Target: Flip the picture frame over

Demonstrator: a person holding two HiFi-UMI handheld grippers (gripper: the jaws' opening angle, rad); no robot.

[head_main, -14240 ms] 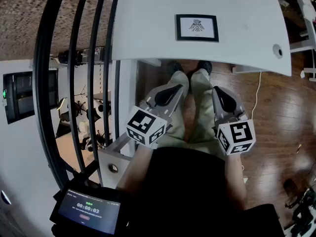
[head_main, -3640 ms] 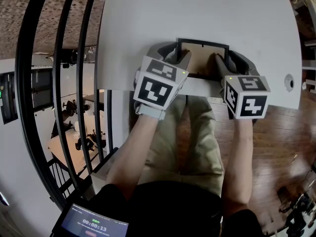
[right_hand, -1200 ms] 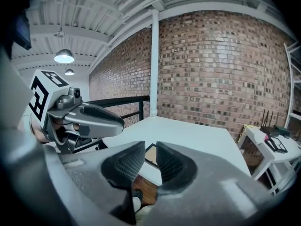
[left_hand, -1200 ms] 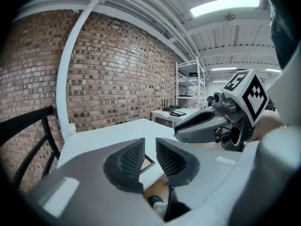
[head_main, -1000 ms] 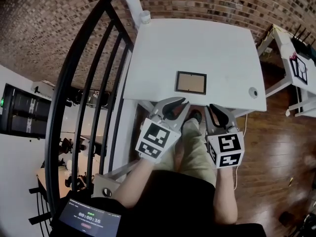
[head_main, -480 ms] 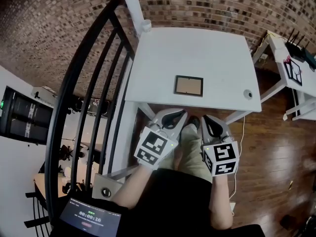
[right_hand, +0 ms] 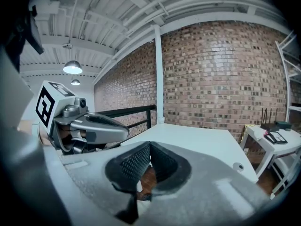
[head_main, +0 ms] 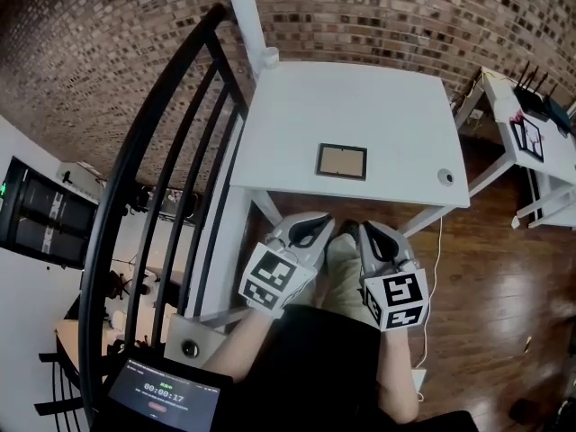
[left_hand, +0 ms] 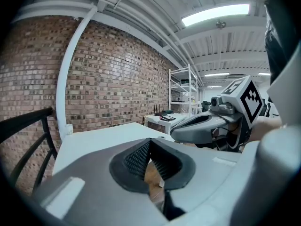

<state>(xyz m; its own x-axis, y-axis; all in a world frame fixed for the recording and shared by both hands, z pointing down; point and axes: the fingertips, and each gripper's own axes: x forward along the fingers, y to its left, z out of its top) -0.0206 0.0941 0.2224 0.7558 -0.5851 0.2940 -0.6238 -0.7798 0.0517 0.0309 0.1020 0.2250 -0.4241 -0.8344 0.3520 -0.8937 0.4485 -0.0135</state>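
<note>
The picture frame [head_main: 341,161] lies flat near the front edge of the white table [head_main: 378,106], black border around a brown backing that faces up. Both grippers hang in front of the table edge, over the person's legs, apart from the frame. My left gripper [head_main: 317,226] is shut with nothing in it; its meshed pads meet at the tip in the left gripper view [left_hand: 151,142]. My right gripper [head_main: 371,232] is likewise shut and empty, with its jaws together in the right gripper view [right_hand: 150,147]. The frame is hidden behind the jaws in both gripper views.
A black stair railing [head_main: 153,151] runs along the table's left side, with a white post [head_main: 252,16] at the far corner. A cable hole [head_main: 445,177] sits at the table's front right. A second white table [head_main: 531,124] with small items stands to the right on wooden floor.
Both grippers have drawn back from the table toward the person and their jaws have closed. The frame, earlier picture side up, lies with its backing up and has not moved in the last second.
</note>
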